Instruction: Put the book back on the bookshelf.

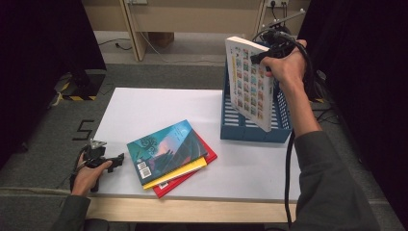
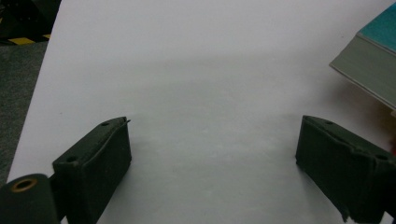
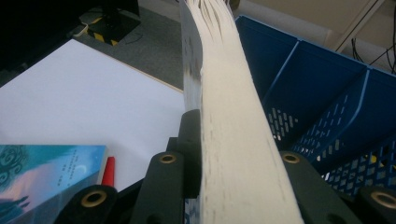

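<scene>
My right gripper point(image 1: 263, 58) is shut on a thick white book point(image 1: 248, 82) with a grid of small pictures on its cover, held upright and tilted over the blue file rack point(image 1: 253, 129). In the right gripper view the book's page edge point(image 3: 224, 107) runs up between the black jaws, with the rack's blue dividers point(image 3: 322, 93) to its right. My left gripper point(image 1: 115, 160) rests at the table's front left, open, with bare white table point(image 2: 210, 116) between its jaws. A stack of three books point(image 1: 168, 156) lies beside it: teal on top, yellow, then red.
The white table point(image 1: 144, 106) has free room at its back left and front right. The teal book's corner point(image 2: 369, 60) juts in at the right of the left gripper view. Grey carpet, a black stand point(image 1: 79, 82) and cables lie beyond the table.
</scene>
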`<state>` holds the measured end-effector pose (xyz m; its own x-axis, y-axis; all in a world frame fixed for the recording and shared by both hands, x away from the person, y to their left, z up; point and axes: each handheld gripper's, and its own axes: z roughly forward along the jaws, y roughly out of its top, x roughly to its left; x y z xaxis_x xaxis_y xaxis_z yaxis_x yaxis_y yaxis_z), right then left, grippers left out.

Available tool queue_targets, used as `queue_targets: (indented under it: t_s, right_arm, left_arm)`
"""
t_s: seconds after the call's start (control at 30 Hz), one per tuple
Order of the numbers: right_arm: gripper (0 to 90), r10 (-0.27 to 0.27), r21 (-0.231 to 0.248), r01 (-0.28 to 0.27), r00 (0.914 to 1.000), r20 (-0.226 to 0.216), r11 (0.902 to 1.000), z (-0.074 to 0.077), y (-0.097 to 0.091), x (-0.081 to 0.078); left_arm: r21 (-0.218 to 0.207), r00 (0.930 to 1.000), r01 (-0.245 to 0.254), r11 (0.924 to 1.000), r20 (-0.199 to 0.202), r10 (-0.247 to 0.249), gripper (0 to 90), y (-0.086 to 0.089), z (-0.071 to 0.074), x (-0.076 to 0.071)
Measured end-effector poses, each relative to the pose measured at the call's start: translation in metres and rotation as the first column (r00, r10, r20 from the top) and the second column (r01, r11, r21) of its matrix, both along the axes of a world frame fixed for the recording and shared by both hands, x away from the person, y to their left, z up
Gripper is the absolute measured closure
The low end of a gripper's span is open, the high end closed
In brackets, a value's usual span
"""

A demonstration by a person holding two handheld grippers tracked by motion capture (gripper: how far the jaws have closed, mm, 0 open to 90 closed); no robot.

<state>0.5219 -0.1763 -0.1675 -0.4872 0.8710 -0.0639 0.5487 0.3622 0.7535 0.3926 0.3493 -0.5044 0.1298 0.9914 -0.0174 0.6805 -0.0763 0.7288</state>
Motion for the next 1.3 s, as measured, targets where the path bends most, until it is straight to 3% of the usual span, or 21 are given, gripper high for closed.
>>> queue_targets:
  t_s: [0.23,0.4,0.77,1.3]
  right_arm:
    - [74.0,-0.063,0.036,0.063,0.998,-0.004,0.9973,-0.009,-0.001,0.019]
    - [74.0,-0.101,0.037,0.101,0.9949,-0.006,0.9942,-0.015,0.001,0.03]
    - [73.9,-0.124,0.081,0.125,0.992,-0.026,0.9888,-0.026,0.015,0.048]
    - [73.7,-0.19,0.11,0.195,0.9801,-0.056,0.9745,-0.059,0.037,0.082]
  left_arm:
    - [0.001,1.0,-0.001,1.0,0.001,0.001,9.1,0.0,0.0,0.0]
    - [0.001,1.0,-0.001,1.0,0.002,0.001,9.0,0.0,0.0,0.0]
    - [0.001,1.0,-0.001,1.0,0.003,0.001,8.8,0.0,0.0,0.0]
    - [-0.002,1.0,-0.002,1.0,0.004,0.002,8.6,-0.001,-0.001,0.0]
